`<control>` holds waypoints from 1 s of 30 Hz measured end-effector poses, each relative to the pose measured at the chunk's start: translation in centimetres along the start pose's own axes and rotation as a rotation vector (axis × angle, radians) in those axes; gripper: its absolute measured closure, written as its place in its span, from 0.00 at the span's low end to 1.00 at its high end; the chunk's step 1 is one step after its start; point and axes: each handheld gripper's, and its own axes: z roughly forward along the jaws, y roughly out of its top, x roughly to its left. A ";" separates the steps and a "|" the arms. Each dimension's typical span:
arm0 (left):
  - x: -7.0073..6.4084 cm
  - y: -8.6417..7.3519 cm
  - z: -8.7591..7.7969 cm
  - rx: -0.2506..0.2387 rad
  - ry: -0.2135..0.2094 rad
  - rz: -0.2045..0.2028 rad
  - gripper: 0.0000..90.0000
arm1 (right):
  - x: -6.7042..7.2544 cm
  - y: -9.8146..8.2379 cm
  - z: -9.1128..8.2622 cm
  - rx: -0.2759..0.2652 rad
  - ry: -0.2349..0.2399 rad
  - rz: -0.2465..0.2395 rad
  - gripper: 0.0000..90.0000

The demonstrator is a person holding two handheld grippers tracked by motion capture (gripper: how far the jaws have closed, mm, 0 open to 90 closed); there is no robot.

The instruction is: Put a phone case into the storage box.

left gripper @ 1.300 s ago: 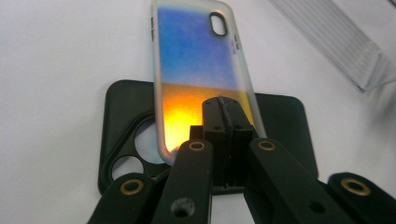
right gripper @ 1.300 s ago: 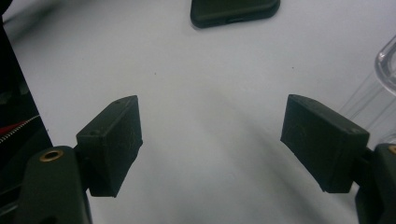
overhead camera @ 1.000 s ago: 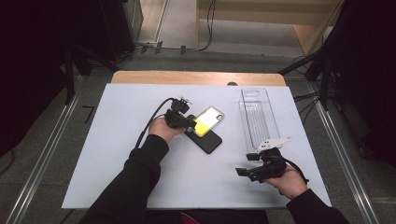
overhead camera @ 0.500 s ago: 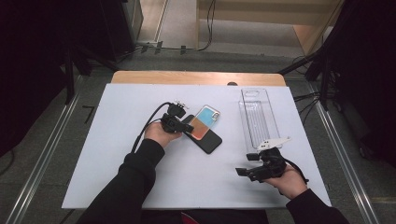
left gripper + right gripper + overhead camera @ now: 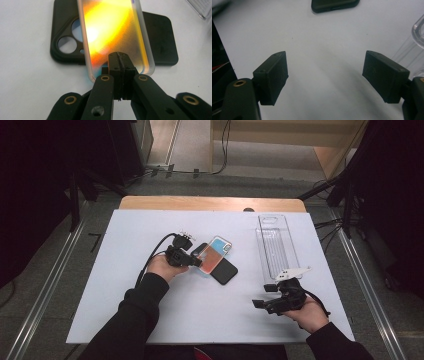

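The iridescent phone case (image 5: 112, 32) is gripped by the closed left gripper (image 5: 120, 63) above the black case (image 5: 160, 40), not yet placed, while the right gripper (image 5: 324, 75) is held open, empty.

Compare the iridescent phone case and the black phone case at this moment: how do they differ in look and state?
The iridescent phone case is translucent with a frosted rim, glowing orange-yellow; the black phone case is opaque and matte. The left gripper is shut on the iridescent case's edge, while nothing grips the black case, which lies flat on the white table. The iridescent case crosses over the black one, covering its middle. Both are empty phone cases.
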 end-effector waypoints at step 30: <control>1.4 -6.0 -3.2 0.056 -0.013 -0.050 0.99 | 0.1 0.0 0.0 0.001 -0.002 0.000 0.21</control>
